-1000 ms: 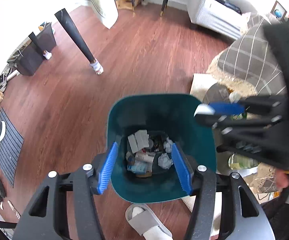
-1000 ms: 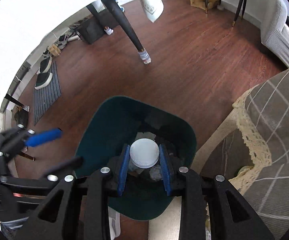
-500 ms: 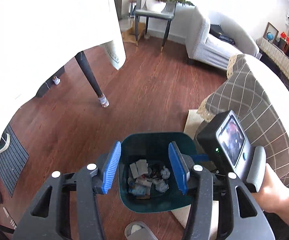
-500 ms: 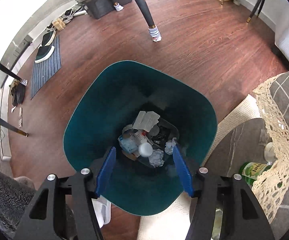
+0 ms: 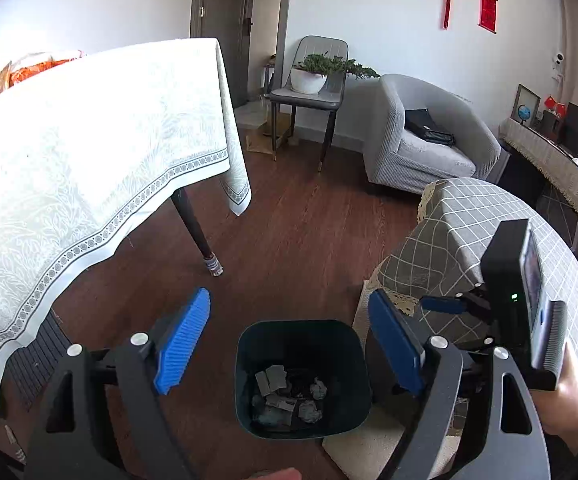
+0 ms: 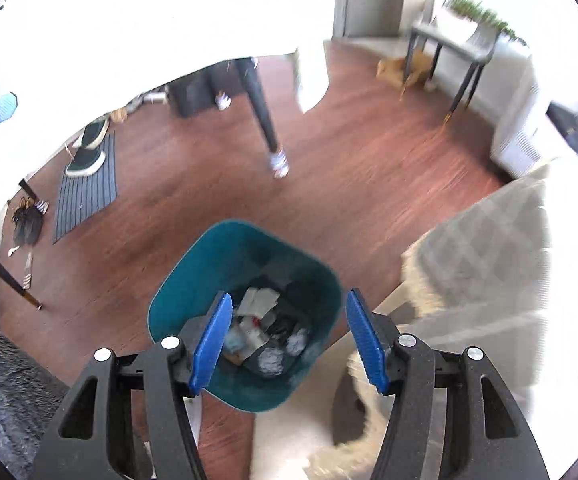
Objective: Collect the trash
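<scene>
A teal trash bin (image 5: pixel 245 376) stands on the wooden floor, holding paper scraps (image 5: pixel 275 380) and crumpled white balls. My left gripper (image 5: pixel 289 296) hovers high above and before it. Its jaws are opening wide, with nothing between the blue pads (image 5: pixel 183 344). A hand (image 5: pixel 573 396) holds the right gripper to the right of the bin in the left wrist view. In the right wrist view, my right gripper (image 6: pixel 289 298) hangs open and empty over the bin (image 6: pixel 185 284), with the trash (image 6: pixel 263 302) showing between its fingers.
A table with a white cloth (image 5: pixel 89 152) and a dark leg (image 5: pixel 197 232) stands left. A low table with a grey checked cloth (image 5: pixel 469 232) sits right of the bin, on a beige rug (image 5: pixel 369 444). Behind are an armchair (image 5: pixel 421 140) and a plant chair (image 5: pixel 313 96). A doormat (image 6: pixel 85 188) lies far left.
The right gripper let go of a white ridged round piece, which fell into the bin. Both grippers rose and tilted up from the bin. The left jaws spread wider.
</scene>
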The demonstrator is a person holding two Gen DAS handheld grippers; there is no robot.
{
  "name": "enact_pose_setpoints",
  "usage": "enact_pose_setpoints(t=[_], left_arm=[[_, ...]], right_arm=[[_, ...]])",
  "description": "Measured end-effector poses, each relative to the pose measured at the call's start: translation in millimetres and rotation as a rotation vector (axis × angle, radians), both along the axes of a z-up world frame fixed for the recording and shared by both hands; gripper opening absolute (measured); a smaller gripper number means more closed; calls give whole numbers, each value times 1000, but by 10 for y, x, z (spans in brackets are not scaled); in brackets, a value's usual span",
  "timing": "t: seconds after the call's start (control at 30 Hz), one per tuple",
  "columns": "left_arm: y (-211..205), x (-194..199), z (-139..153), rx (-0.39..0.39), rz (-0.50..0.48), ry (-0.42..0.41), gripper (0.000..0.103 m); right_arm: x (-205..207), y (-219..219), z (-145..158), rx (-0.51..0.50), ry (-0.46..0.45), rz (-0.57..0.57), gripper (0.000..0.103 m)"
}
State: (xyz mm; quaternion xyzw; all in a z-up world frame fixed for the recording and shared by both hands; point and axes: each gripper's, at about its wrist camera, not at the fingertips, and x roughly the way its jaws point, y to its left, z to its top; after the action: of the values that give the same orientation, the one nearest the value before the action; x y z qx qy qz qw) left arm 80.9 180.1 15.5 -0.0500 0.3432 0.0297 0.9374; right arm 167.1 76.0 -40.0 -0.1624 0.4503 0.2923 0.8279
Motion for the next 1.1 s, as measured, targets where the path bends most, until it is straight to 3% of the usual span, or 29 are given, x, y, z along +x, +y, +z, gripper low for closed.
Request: enact_pose_setpoints(t=[0.33,0.6,0.83,1.1], left_arm=[[-385,-461,234,53,-29,-69,95],[-621,-635,300,106,-28,-124,99],[-866,-657,159,143,-50,-104,100],[-1070,-693,-104,168,-81,-92,100]], right_arm=[[-544,-1026,921,104,-197,-201,61],[-933,-1924,1390,158,-311,-423,80],[-1296,-2572,1400,148,-370,-585,90],[-1682,-3148,1073,151,-374,-721,97]])
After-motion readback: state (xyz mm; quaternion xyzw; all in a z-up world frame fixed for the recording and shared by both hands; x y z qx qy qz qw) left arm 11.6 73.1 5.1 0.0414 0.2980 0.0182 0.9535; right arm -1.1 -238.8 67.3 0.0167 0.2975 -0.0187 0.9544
